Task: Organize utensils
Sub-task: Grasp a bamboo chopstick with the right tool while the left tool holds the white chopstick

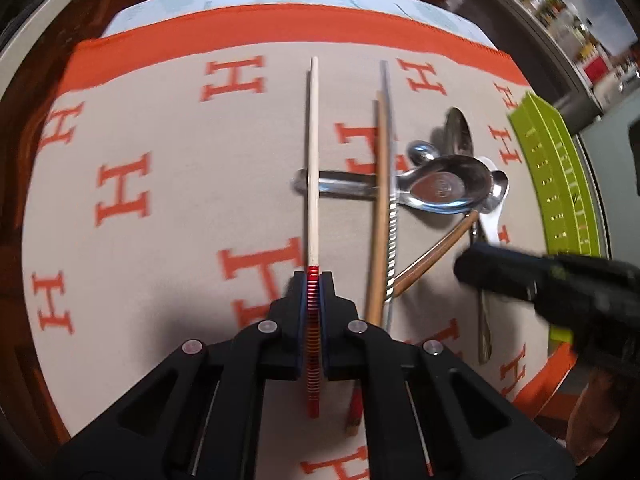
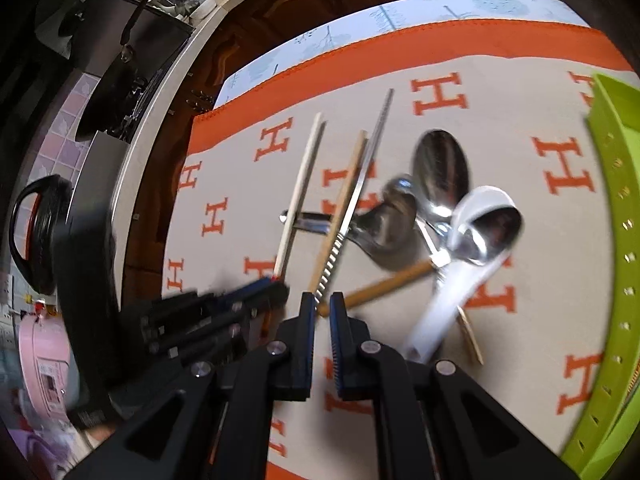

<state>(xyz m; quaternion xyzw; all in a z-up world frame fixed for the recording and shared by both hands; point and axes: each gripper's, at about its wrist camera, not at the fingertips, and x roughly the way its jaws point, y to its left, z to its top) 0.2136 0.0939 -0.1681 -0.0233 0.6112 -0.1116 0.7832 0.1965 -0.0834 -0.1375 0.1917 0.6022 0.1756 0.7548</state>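
Clamped between the left gripper's (image 1: 314,280) jaws is the red ribbed end of a white chopstick (image 1: 313,160), which points away over the beige cloth (image 1: 160,240) with orange H letters and crosses a steel spoon's handle (image 1: 344,186). Just right lie a brown chopstick (image 1: 380,200) and a metal one (image 1: 390,220). Right gripper (image 2: 322,304) hovers with jaws apart, empty, near heaped spoons (image 2: 440,168) beside a green tray (image 2: 616,200).

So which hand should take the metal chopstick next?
Right. The right gripper is open, its fingers straddling the metal chopstick's ridged end. The left gripper is shut on the white chopstick.
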